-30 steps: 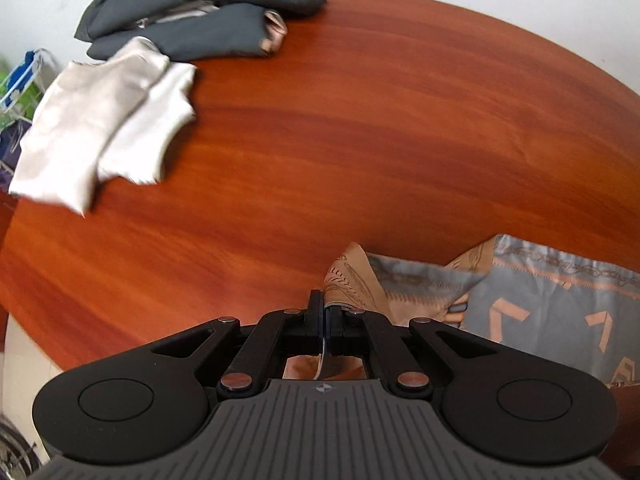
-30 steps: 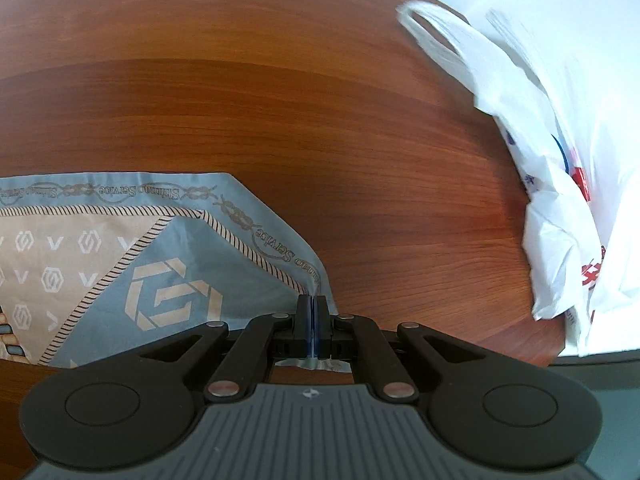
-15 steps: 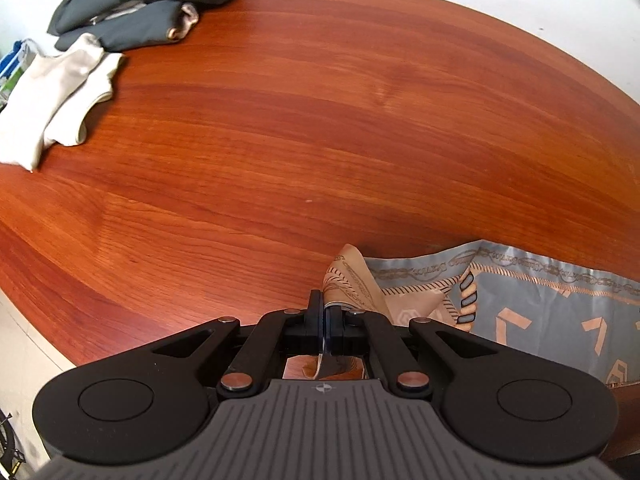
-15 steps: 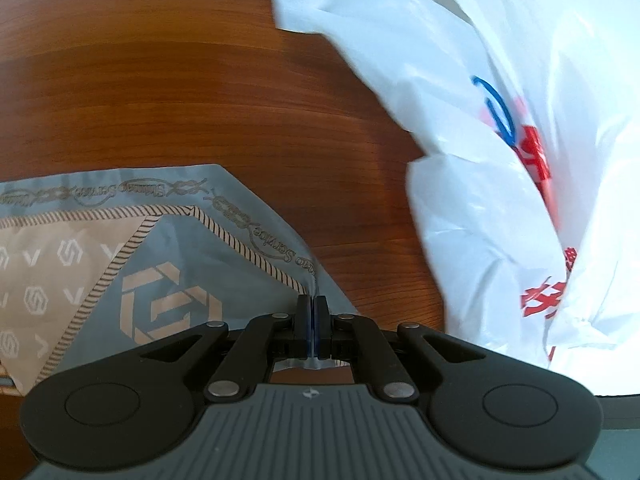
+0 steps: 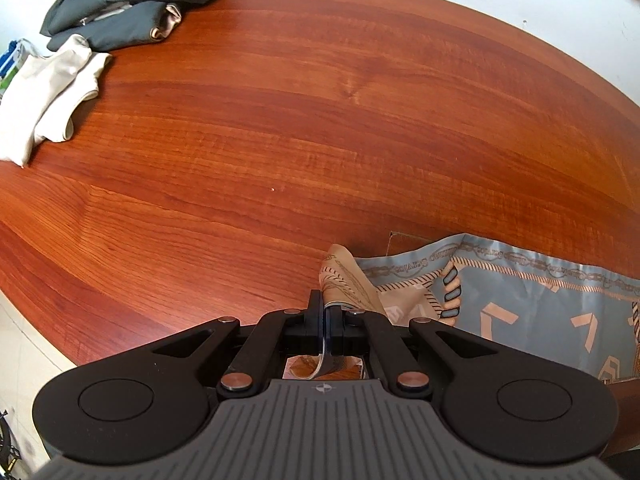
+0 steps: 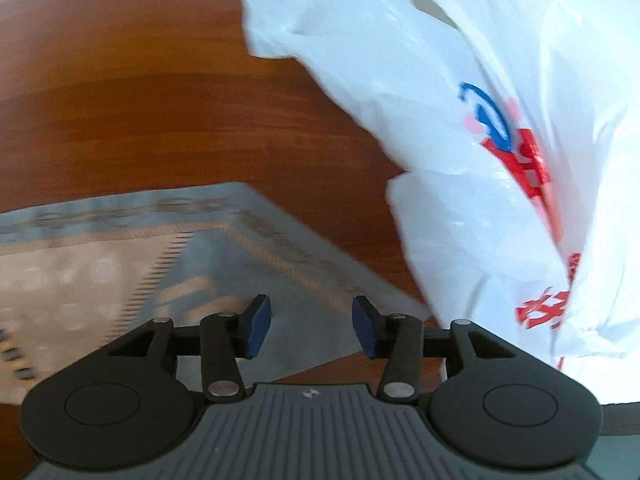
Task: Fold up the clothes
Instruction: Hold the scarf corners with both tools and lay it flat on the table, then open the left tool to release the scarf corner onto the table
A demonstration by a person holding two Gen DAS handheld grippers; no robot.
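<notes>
A grey-blue and tan patterned scarf [image 5: 520, 300] lies on the red-brown wooden table [image 5: 320, 128]. My left gripper [image 5: 332, 312] is shut on the scarf's bunched left corner, which sticks up between the pads. In the right wrist view the scarf [image 6: 248, 256] lies flat and blurred on the table [image 6: 160, 100]. My right gripper [image 6: 310, 326] hovers over the scarf's right corner with its jaws opening. Its blue pads [image 6: 256, 326] stand apart and do not press the cloth.
Folded dark grey clothes [image 5: 132, 4] and a cream garment [image 5: 48, 92] lie at the table's far left. A white plastic bag [image 6: 500, 160] with red and blue print stands close on the right of the right gripper. The table edge runs near both grippers.
Both grippers drew the scarf sideways across the table, then stopped. The right gripper's jaws have parted and let go of the scarf's corner. The left stays clamped.
</notes>
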